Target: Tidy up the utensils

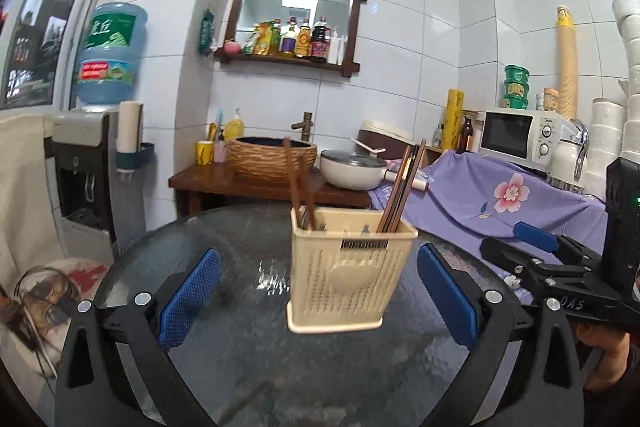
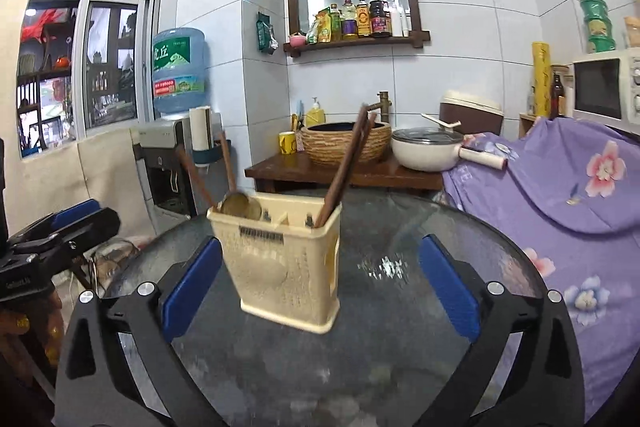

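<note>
Standing in the middle of both views, the cream utensil holder rests upright on the dark glass tabletop. Its compartments keep things sorted: brown chopsticks lean in the right compartment, and a wooden-handled spoon with more sticks sits in the left one. The left claw is wide, with nothing between its blue pads, and the holder stands apart, beyond them. The right claw is also wide and holds nothing; in its view the holder sits just beyond the pads, left of centre. At the right edge of the left view, the right claw appears beside the tabletop. I judge that the utensils are already in their places.
</note>
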